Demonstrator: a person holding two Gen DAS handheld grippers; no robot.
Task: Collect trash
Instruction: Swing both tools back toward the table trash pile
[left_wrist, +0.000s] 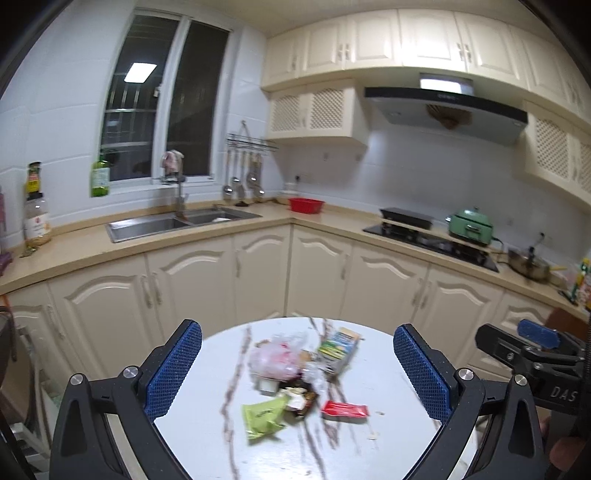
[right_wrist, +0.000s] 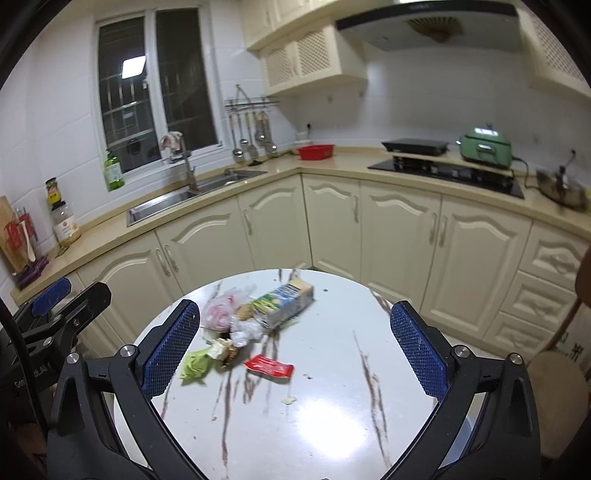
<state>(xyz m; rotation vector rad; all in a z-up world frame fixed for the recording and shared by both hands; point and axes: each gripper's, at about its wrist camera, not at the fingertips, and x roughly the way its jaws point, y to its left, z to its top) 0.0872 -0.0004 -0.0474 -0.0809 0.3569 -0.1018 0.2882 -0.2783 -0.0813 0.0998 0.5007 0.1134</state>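
A heap of trash lies on a round white marble table (left_wrist: 388, 373) (right_wrist: 332, 406): a drink carton (left_wrist: 338, 349) (right_wrist: 286, 302), a pinkish plastic bag (left_wrist: 275, 358) (right_wrist: 220, 314), a green wrapper (left_wrist: 263, 415) (right_wrist: 195, 363), a red sachet (left_wrist: 345, 410) (right_wrist: 269, 365) and a dark crumpled packet (left_wrist: 301, 397). My left gripper (left_wrist: 297, 373) hangs open above the near side of the heap, holding nothing. My right gripper (right_wrist: 295, 350) is open too, above the table with the red sachet between its blue pads (right_wrist: 170, 347). Each gripper shows at the edge of the other's view.
Cream kitchen cabinets run behind the table, with a steel sink (left_wrist: 177, 221) (right_wrist: 192, 194), a red basin (left_wrist: 306, 205) (right_wrist: 316, 151), a stove (left_wrist: 432, 240) (right_wrist: 447, 171) and a green pot (left_wrist: 471, 226) (right_wrist: 485, 147). A chair (right_wrist: 554, 373) stands at the right. Small crumbs (right_wrist: 290, 400) dot the tabletop.
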